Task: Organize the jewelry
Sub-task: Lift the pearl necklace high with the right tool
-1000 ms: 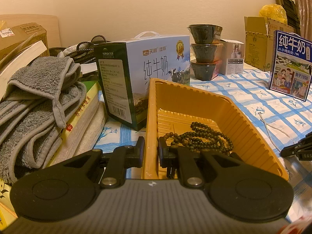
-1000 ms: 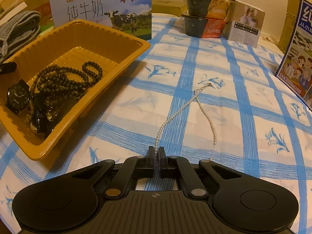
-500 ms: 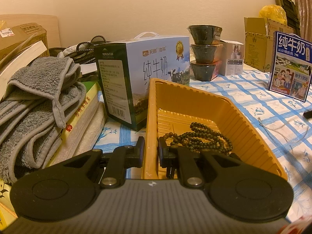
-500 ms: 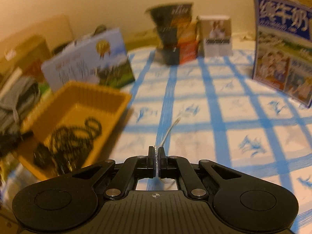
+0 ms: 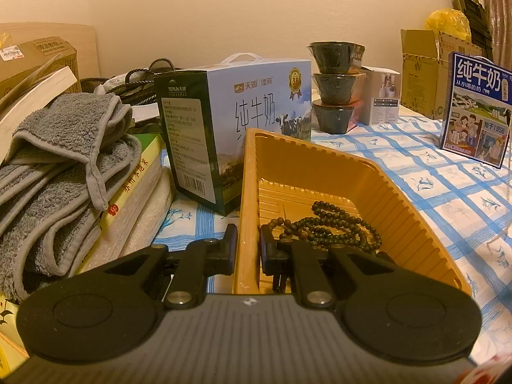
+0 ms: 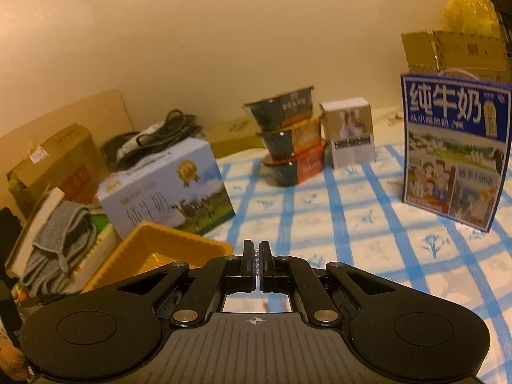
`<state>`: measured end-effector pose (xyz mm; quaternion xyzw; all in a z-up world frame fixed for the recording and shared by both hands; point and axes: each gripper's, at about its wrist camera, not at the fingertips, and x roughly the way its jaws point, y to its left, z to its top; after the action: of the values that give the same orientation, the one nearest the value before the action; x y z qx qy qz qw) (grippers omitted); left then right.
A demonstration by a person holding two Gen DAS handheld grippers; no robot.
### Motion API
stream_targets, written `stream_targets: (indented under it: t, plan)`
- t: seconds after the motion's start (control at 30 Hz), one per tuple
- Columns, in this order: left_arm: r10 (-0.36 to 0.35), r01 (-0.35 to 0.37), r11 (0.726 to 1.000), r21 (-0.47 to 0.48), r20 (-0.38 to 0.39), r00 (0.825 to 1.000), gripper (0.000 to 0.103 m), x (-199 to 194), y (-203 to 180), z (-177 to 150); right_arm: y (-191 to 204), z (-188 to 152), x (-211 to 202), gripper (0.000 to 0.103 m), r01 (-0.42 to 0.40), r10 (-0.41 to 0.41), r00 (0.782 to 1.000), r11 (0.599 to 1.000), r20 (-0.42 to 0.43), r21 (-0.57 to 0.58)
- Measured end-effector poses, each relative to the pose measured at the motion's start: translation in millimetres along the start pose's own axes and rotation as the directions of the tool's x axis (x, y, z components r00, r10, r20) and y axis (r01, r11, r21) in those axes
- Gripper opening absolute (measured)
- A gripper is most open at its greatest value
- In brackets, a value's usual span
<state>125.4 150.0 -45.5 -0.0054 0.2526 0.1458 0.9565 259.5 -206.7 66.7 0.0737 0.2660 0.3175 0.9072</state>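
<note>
An orange plastic tray (image 5: 320,172) sits on the blue-checked cloth. A dark bead necklace (image 5: 332,227) lies coiled in it. My left gripper (image 5: 249,246) is shut on the tray's near left wall, one finger outside and one inside. In the right wrist view, my right gripper (image 6: 256,256) is shut on a pearl necklace (image 6: 256,264), and small white beads show between its pads. It is raised above the cloth, just right of the tray's far corner (image 6: 179,236). The rest of the strand hangs hidden below it. A thin strand (image 5: 508,192) dangles at the left wrist view's far right edge.
A white and green milk carton box (image 5: 256,121) stands behind the tray. Grey towels (image 5: 64,166) lie on books to its left. Stacked dark bowls (image 5: 334,96), a small white box (image 5: 384,96), a blue milk box (image 5: 476,112) and a cardboard box (image 5: 419,70) line the back and right.
My right gripper has risen with the pearl necklace, lifting it off the cloth, and its view has swung from the tabletop up toward the back wall. The left gripper has not moved.
</note>
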Motion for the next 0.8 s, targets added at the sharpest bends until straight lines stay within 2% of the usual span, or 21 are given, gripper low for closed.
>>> stream_targets:
  t: [0.8]
  plan:
    - [-0.002,0.002,1.000,-0.008,0.001,1.000,0.013,-1,0,1,40,23,-13,0.002,-0.099,0.102,0.993,0.994,0.051,-0.054]
